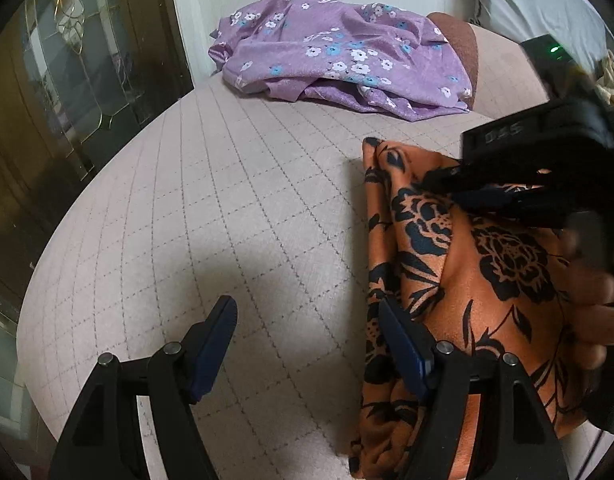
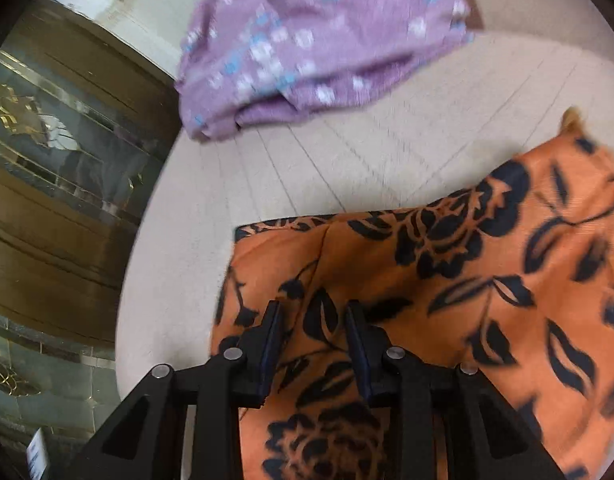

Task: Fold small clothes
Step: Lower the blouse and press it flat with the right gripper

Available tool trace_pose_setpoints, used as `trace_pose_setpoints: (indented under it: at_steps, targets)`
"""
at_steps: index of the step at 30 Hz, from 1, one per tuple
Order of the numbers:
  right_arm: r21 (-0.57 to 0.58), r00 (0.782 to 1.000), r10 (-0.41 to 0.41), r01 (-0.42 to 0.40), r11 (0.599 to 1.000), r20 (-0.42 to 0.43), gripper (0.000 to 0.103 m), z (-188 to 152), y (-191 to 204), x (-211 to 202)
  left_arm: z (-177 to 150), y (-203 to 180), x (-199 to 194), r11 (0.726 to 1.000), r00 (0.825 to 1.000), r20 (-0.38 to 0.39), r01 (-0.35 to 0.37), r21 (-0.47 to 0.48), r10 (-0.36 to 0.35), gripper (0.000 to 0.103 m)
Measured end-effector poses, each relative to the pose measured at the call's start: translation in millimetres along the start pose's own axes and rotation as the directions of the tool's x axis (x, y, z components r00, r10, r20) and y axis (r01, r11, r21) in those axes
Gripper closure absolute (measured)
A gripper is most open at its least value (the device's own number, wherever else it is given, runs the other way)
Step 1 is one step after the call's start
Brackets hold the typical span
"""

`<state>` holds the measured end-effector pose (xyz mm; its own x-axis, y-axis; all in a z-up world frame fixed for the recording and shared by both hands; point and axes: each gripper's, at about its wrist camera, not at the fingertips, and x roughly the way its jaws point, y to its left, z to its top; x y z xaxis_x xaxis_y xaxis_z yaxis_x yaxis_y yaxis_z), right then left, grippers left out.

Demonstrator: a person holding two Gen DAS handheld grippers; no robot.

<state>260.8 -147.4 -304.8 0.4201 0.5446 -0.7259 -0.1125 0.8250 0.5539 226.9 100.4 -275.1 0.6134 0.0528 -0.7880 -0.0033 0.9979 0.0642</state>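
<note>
Right tool (image 2: 313, 312) over orange garment (image 2: 447, 280)

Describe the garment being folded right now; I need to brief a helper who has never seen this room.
On the pale checked bed cover lie two garments. The nearer one, under both grippers, is the orange cloth. Its bold black flower print sets it apart from the crumpled purple cloth with small white and blue blossoms by the wall.

A pale quilted bed (image 1: 211, 208) with a grid of thin stitched lines carries two garments. A crumpled purple cloth (image 1: 339, 56) with white and blue flowers lies at its far end; an orange cloth (image 1: 459, 280) with black flowers lies nearer, well apart.
</note>
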Motion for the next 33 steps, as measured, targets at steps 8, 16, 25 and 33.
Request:
trace_pose_setpoints:
  at_steps: [8,16,25,33]
  targets:
    - [-0.009,0.999,0.038,-0.038,0.999,0.020,0.068,-5.2,-7.3,-16.1,-0.4,-0.5,1.3,1.000,1.000,0.003,-0.002,-0.007,0.002,0.029]
    - [-0.121,0.996,-0.015,0.025,0.992,0.085,0.067,-60.6,-9.0,-93.0,-4.3,1.4,-1.0,1.000,1.000,0.003,-0.002,-0.021,0.002,0.029]
    - [-0.204,0.985,-0.167,0.171,0.964,0.040,0.067,-133.0,-28.5,-119.6,-8.8,-2.0,-3.2,1.000,1.000,0.012,-0.018,-0.024,0.019,0.029]
    - [-0.202,0.981,-0.184,0.194,0.960,0.066,0.067,-148.7,-37.2,-110.6,-14.8,0.8,-1.4,1.000,1.000,0.016,-0.013,-0.025,0.013,0.029]
